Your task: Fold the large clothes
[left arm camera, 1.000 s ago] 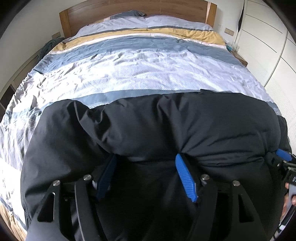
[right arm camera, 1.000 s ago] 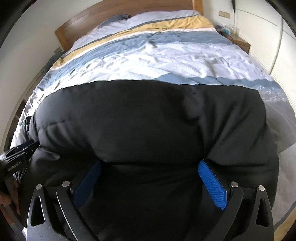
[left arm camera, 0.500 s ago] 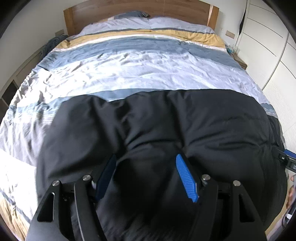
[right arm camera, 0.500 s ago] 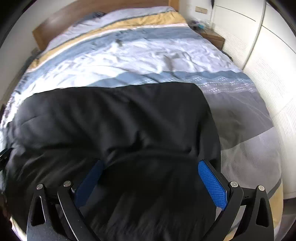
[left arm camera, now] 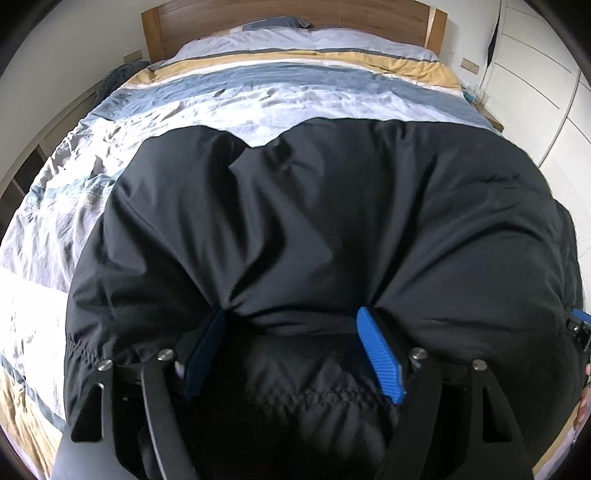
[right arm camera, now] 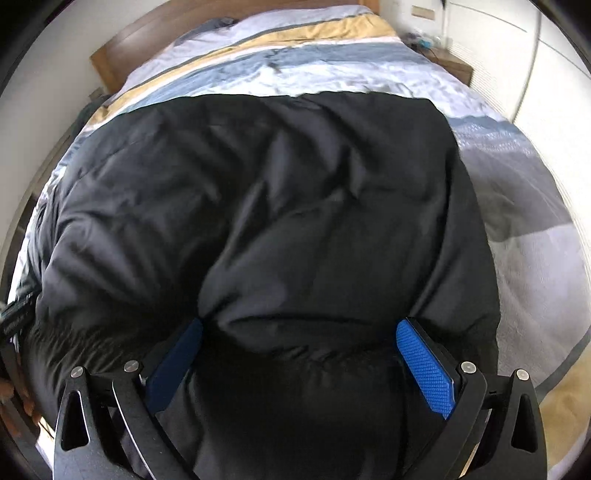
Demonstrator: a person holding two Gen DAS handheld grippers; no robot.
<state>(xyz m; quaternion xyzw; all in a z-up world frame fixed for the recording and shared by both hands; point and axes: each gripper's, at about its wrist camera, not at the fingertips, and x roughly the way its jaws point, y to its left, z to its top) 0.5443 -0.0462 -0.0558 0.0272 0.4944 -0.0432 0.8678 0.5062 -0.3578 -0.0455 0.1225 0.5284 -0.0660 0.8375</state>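
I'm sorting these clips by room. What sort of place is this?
A bedroom, most likely: a large bed with striped bedding, a wooden headboard against the wall, and white wardrobe doors beside it. A black padded jacket lies on the bed.

Black padded garment (left arm camera: 332, 221) covers the foot half of the bed (left arm camera: 295, 96). Head half lies bare up to the headboard (left arm camera: 288, 14). Wardrobe doors (left arm camera: 546, 103) close the right edge; nightstand (right arm camera: 448, 62) occupies that far corner.

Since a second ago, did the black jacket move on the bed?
Yes. The black jacket now reaches farther up the bed, toward the wooden headboard: its far edge covers more of the striped duvet than before.
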